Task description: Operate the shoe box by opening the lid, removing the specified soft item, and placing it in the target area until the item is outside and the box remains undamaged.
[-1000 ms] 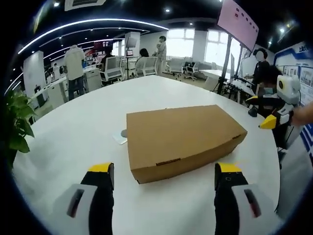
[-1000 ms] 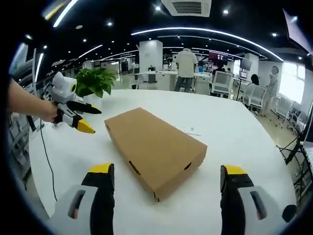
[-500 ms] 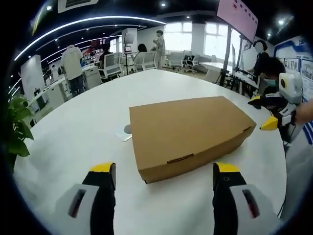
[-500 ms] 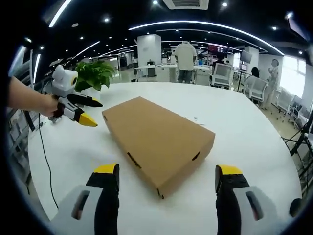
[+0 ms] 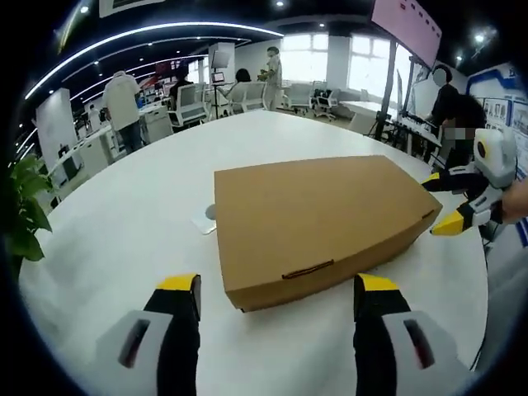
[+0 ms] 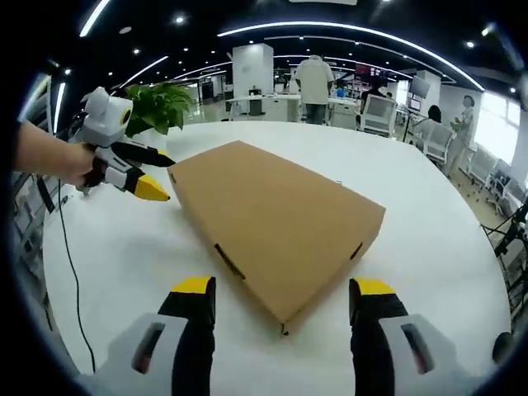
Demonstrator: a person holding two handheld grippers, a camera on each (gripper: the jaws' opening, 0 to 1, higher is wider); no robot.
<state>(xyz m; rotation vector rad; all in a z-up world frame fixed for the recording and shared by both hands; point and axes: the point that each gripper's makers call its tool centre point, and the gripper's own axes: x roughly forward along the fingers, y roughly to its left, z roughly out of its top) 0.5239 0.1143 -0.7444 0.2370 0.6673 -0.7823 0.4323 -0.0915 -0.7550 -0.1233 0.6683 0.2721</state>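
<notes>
Box: box [image 5: 318, 223] lies flat and closed on the white table [image 5: 124, 214], lid down.
Left gripper: left gripper [image 5: 272, 289] jaws wide, nothing held, at the front wall.
Right gripper: right gripper [image 6: 280, 293] jaws wide, empty, facing a corner.
Handling: looks like thin, light cardboard that dents easily; likely slides on the table.
Grip: lift at the lid's front lip by the tab slot [image 5: 308, 269].

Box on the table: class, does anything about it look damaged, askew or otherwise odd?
Nothing stands out. The box lies flat on the table with its lid shut, no dents or tears visible. Both grippers, left and right, are open near it.
</notes>
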